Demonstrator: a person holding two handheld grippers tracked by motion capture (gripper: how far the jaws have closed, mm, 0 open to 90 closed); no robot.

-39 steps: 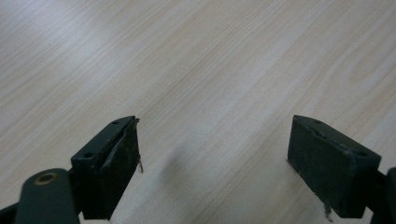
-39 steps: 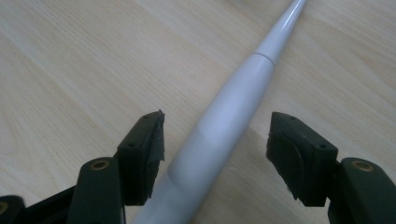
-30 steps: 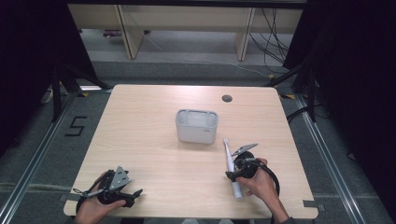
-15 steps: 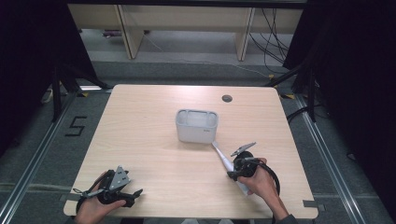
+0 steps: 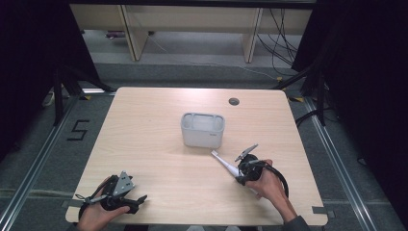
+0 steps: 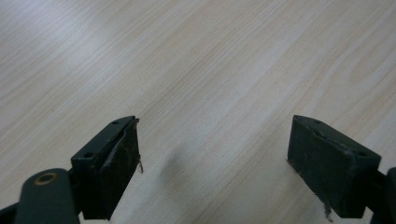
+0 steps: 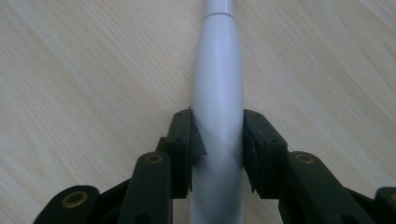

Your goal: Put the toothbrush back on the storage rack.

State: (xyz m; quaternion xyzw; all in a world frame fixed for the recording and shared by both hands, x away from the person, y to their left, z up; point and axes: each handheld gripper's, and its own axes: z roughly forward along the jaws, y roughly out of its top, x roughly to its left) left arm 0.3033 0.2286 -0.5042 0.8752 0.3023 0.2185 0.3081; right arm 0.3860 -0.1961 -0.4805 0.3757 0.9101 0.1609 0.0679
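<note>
A white electric toothbrush [image 5: 226, 164] lies on the wooden table [image 5: 154, 125] at the front right, its brush head pointing up-left towards a white container [image 5: 202, 130]. My right gripper [image 5: 240, 174] has just been closing its jaws and is now shut on the handle. In the right gripper view both pads [image 7: 187, 140] press the sides of the toothbrush handle [image 7: 218, 70], with the right gripper [image 7: 217, 128] low over the wood. My left gripper [image 5: 137, 202] rests at the front left corner. In the left gripper view the left gripper [image 6: 215, 140] stands open over bare wood.
The white container stands at the table's middle, a short way beyond the brush head. A round cable hole [image 5: 234, 101] sits near the far edge. Dark floor and shelving surround the table, and the person's hands reach in over the near edge.
The toothbrush has swung from pointing nearly straight away to pointing up-left. The right jaws have closed in on its handle. The left gripper has stayed still.
</note>
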